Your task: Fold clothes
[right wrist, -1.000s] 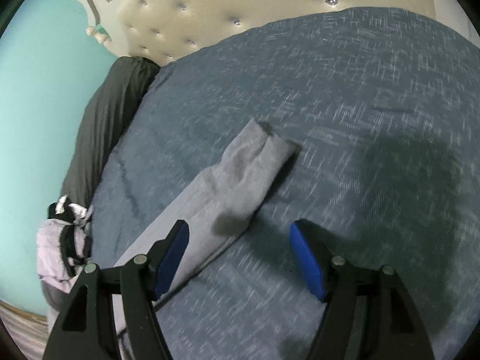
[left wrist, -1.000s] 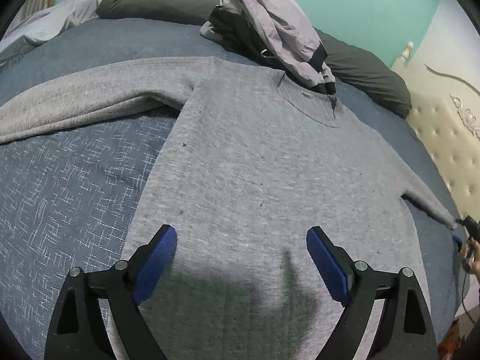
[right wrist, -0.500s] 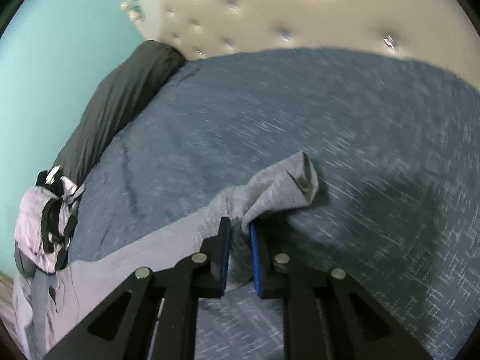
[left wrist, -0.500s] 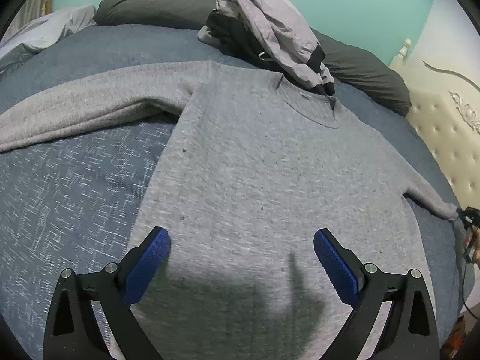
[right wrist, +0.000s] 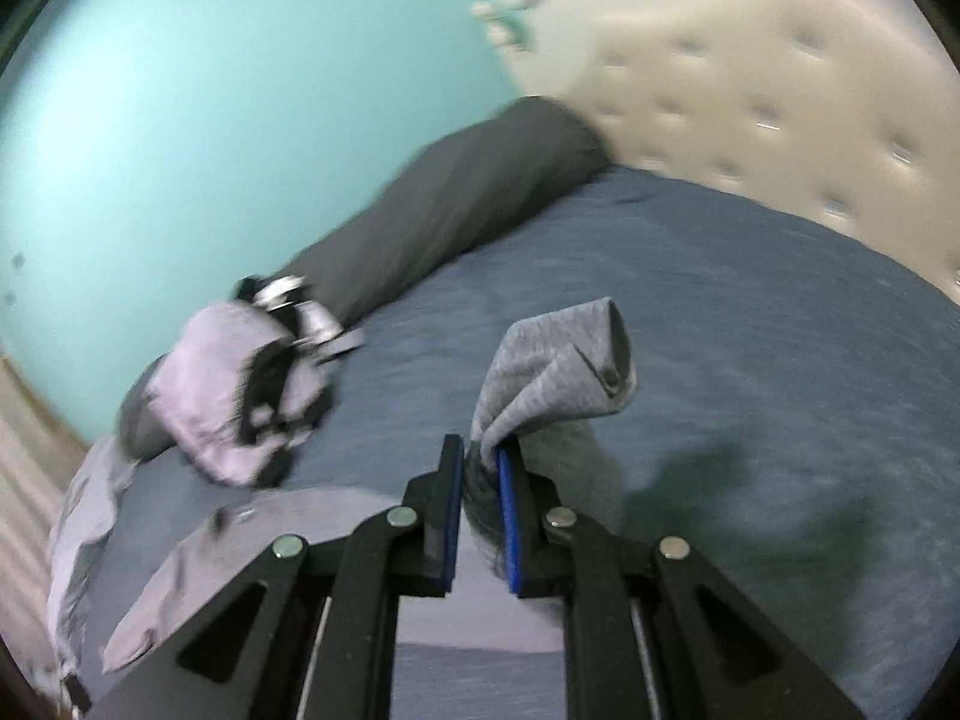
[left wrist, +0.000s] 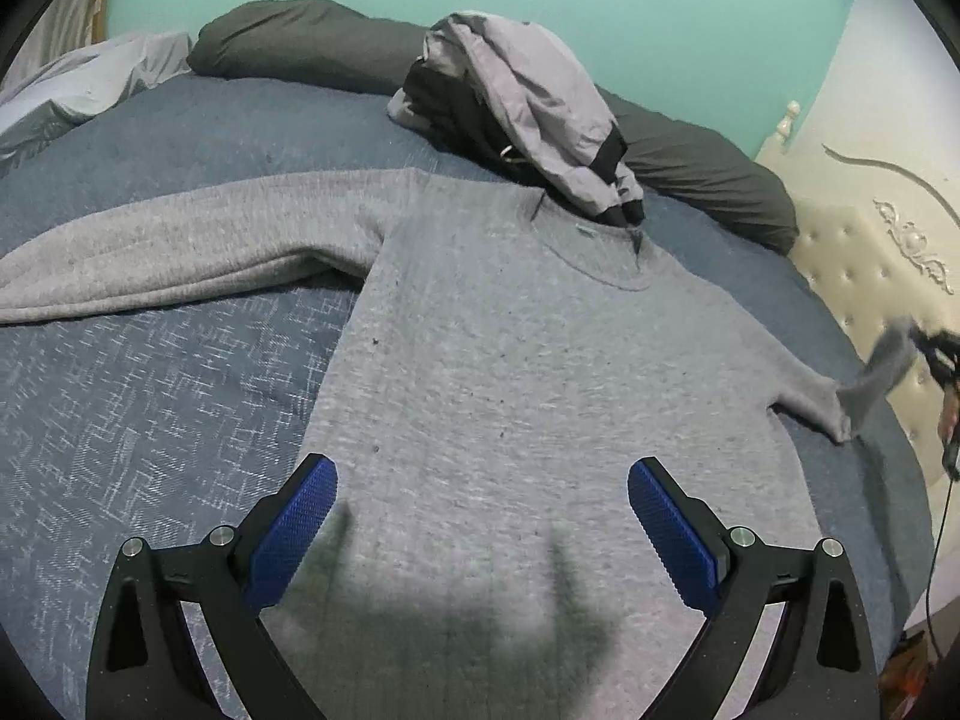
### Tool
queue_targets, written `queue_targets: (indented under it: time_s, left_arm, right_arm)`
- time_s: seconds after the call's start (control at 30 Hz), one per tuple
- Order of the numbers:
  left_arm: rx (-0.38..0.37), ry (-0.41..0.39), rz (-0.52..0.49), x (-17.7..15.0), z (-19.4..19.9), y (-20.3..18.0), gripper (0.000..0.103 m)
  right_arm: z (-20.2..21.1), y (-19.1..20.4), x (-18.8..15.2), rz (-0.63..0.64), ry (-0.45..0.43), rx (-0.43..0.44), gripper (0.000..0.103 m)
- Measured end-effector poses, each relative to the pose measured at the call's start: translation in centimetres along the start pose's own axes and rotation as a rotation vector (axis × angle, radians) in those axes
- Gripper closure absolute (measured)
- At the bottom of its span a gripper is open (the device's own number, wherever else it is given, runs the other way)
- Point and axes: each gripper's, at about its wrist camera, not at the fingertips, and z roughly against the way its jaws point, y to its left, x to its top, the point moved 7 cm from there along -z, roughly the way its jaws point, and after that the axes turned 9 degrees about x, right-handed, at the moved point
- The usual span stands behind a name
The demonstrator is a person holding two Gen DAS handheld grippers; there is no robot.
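1. The sweater (left wrist: 510, 372) lies flat on the bed (left wrist: 156, 372), front up, one sleeve spread out to the side.
2. The left gripper (left wrist: 483, 519) hovers over its hem, jaws wide (nothing between them).
3. The right gripper (right wrist: 480, 468) pinches the other sleeve's cuff (right wrist: 558, 372), raised off the bed.

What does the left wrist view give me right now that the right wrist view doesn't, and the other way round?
Left wrist only: the whole grey sweater laid flat, its far sleeve stretched out, and the open left gripper over the hem. Right wrist only: the right gripper shut on the sleeve cuff, close up. Both: the lifted cuff, grey jacket, dark pillow, blue bedspread.
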Motion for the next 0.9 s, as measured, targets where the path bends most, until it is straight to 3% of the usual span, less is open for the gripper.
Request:
queue_targets:
  time_s: [0.27,0.4,0.5,0.57,0.73,0.8,0.83,0.9]
  left_arm:
    - [-0.013,-0.053,0.011,0.3,3.1,1.8,0.003]
    - [-0.018,-0.072,0.033,0.4,4.2,3.2,0.002]
    - [-0.023,-0.072,0.05,0.1,4.5,4.0,0.002]
    - [-0.027,-0.069,0.055,-0.2,4.6,4.5,0.002]
    - [-0.032,-0.042,0.053,-1.1,3.8,4.7,0.002]
    - [-0.037,-0.033,0.05,-1.2,3.4,4.5,0.002]
    - [-0.04,-0.031,0.047,-1.2,3.2,4.3,0.002]
    - [-0.046,-0.026,0.037,-1.3,2.8,3.9,0.002]
  right_arm:
    - [-4.3,18.3,-5.1,0.184,0.12,0.214,0.097]
    - [-6.3,26.9,-9.7,0.259,0.193,0.324,0.101]
    - [-7.9,30.6,-13.8,0.289,0.26,0.346,0.101]
    - [-9.0,31.0,-15.6,0.314,0.283,0.307,0.101]
    - [-12.0,25.9,-18.3,0.328,0.371,0.141,0.099]
    - [-13.8,23.8,-20.0,0.387,0.441,0.057,0.083]
    - [-14.2,22.8,-20.8,0.412,0.463,0.023,0.08]
    - [-15.2,21.2,-22.0,0.429,0.492,0.0,0.067]
